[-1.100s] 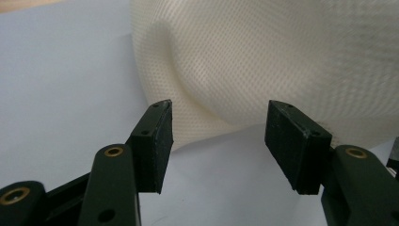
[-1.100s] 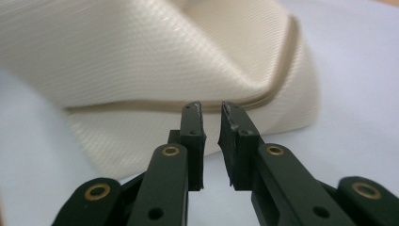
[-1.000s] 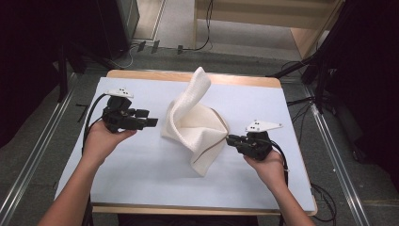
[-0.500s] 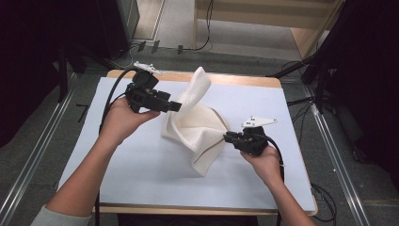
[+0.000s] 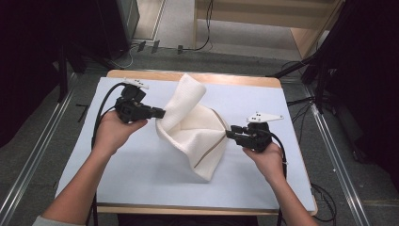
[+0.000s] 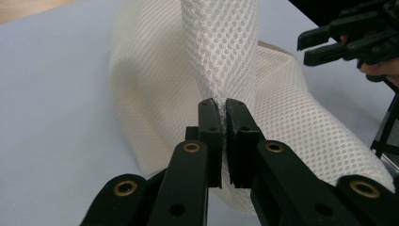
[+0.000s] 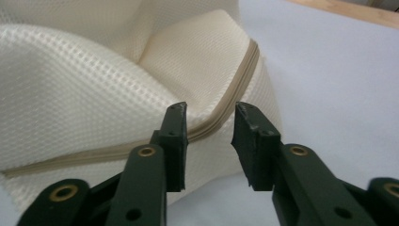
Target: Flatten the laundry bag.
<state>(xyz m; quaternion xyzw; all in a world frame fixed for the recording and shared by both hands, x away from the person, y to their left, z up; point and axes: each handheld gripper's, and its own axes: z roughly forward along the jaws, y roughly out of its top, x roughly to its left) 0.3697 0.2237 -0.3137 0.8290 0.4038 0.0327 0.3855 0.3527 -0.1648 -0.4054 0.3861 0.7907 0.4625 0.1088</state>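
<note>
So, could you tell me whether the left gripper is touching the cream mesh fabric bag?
Touching: the left gripper view shows the left gripper shut on a fold of the cream mesh fabric bag.

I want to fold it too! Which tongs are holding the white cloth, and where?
The left tongs pinch a raised fold of the white mesh cloth on its left side. The right tongs are open by its tan-trimmed edge, holding nothing.

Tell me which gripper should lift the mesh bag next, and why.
Left. The left gripper is already shut on a fold of the mesh bag. The right gripper is open at the zipper edge, holding nothing.
</note>
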